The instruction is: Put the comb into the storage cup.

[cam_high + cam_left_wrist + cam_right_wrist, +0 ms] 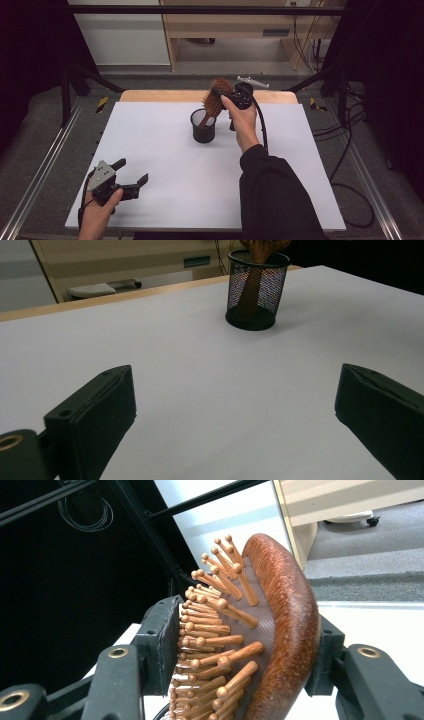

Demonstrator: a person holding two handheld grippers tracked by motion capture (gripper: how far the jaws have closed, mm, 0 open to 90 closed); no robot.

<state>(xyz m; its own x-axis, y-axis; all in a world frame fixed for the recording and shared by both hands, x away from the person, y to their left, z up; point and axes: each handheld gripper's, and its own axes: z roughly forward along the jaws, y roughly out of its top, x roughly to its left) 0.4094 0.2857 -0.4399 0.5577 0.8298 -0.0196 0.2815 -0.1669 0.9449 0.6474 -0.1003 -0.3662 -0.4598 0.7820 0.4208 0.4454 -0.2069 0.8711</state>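
A wooden paddle hairbrush stands handle-down in a black mesh cup near the table's far middle. My right gripper is shut on the brush head: in the right gripper view one pad presses the bristle tips and the other the rounded back of the hairbrush. My left gripper rests low at the near left, open with nothing between its fingers. In the left gripper view the left gripper faces the mesh cup across bare table, and the brown handle shows through the mesh.
A white sheet covers the table, with a wooden strip along its far edge. Black frame bars and cables stand around the table's sides. A light wooden shelf unit sits on the floor beyond.
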